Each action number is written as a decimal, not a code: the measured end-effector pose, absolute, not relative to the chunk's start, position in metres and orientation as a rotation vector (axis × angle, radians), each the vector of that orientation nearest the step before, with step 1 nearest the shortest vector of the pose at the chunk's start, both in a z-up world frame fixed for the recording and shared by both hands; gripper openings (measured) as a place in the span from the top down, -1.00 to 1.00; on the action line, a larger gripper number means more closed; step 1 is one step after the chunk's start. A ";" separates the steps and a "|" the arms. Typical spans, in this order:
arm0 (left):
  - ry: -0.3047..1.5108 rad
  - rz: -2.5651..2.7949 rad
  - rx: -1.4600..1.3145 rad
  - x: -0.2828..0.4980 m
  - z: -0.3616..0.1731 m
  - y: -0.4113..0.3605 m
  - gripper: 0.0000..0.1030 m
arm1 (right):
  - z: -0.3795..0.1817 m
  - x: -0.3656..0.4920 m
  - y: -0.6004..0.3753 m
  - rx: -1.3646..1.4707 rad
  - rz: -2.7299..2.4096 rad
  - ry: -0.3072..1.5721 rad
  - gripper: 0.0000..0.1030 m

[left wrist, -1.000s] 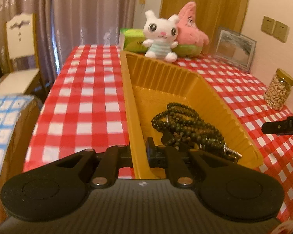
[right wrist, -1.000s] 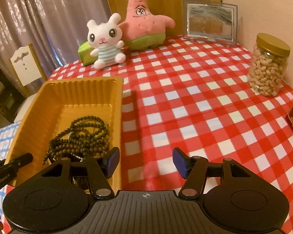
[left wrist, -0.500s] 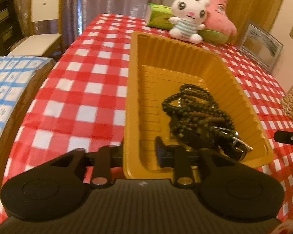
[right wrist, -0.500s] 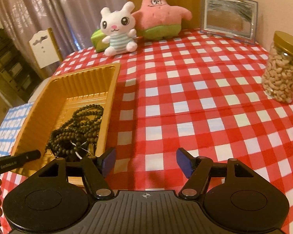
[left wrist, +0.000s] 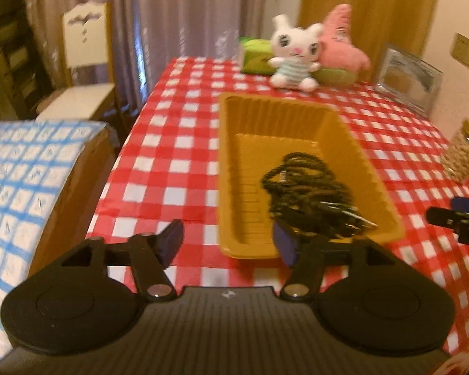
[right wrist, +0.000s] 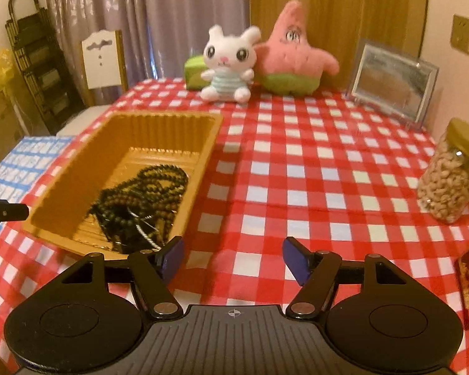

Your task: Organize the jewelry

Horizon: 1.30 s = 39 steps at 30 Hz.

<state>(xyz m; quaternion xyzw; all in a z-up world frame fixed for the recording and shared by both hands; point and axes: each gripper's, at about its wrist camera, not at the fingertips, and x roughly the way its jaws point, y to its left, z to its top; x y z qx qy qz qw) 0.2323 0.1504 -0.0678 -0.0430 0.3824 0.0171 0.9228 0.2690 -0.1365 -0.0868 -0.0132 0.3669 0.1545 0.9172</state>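
Left gripper (left wrist: 228, 243): jaws opening, blue pads well apart, nothing between them — the near end of the tray shows in the gap, but the pads do not touch it.
Right gripper (right wrist: 233, 257): jaws wide and empty, above bare tablecloth just right of the tray.
Tray (right wrist: 78, 168): yellow, ribbed, rectangular; lies flat on the table's left part, long side running away from the cameras.
Beads (right wrist: 147, 200): dark strands heaped in a tangle at the near end of the tray, with a dark strap and a silvery twisted piece among them; the left view is too blurred to tell more.
Table (right wrist: 297, 168): covered in red-and-white check.
Rabbit (right wrist: 226, 62): white plush, sits at the far edge beyond the tray.
Star (right wrist: 290, 53): pink plush, touching the rabbit on its right.
Frame (right wrist: 390, 81): stands near the wall, right of the star.
Jar (right wrist: 450, 172): nuts inside, gold lid, upright at the right edge — well apart from the tray.
Chair (right wrist: 104, 59): white-backed, beyond the table's left corner.
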 end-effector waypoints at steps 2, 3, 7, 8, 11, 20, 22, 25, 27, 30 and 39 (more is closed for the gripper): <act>0.766 -0.002 -0.061 0.221 -0.059 0.139 -0.36 | -0.083 0.257 -0.135 -0.008 0.322 0.758 -0.34; 0.760 -0.016 -0.046 0.215 -0.055 0.133 -0.44 | -0.081 0.251 -0.135 0.007 0.316 0.764 -0.34; 0.716 -0.042 0.006 0.186 -0.043 0.114 -0.73 | -0.073 0.220 -0.135 0.055 0.289 0.791 -0.34; 0.714 -0.047 0.017 0.178 -0.041 0.110 -0.73 | -0.070 0.212 -0.136 0.060 0.277 0.794 -0.34; 0.729 -0.092 0.012 0.158 -0.037 0.103 -0.72 | -0.061 0.184 -0.137 0.080 0.256 0.805 -0.34; 0.820 -0.177 -0.051 0.110 -0.025 0.088 -0.71 | -0.045 0.120 -0.144 0.137 0.219 0.854 -0.34; 0.819 -0.176 -0.051 0.101 -0.023 0.083 -0.71 | -0.043 0.114 -0.145 0.149 0.224 0.868 -0.34; 0.819 -0.179 -0.042 0.092 -0.021 0.074 -0.71 | -0.040 0.105 -0.148 0.161 0.237 0.884 -0.34; 0.819 -0.183 -0.043 0.089 -0.020 0.069 -0.71 | -0.038 0.100 -0.152 0.165 0.246 0.886 -0.34; 0.830 -0.166 -0.042 0.088 -0.020 0.060 -0.70 | -0.035 0.097 -0.157 0.156 0.258 0.889 -0.34; 0.843 -0.160 -0.046 0.086 -0.022 0.036 -0.70 | -0.030 0.094 -0.179 0.157 0.275 0.892 -0.34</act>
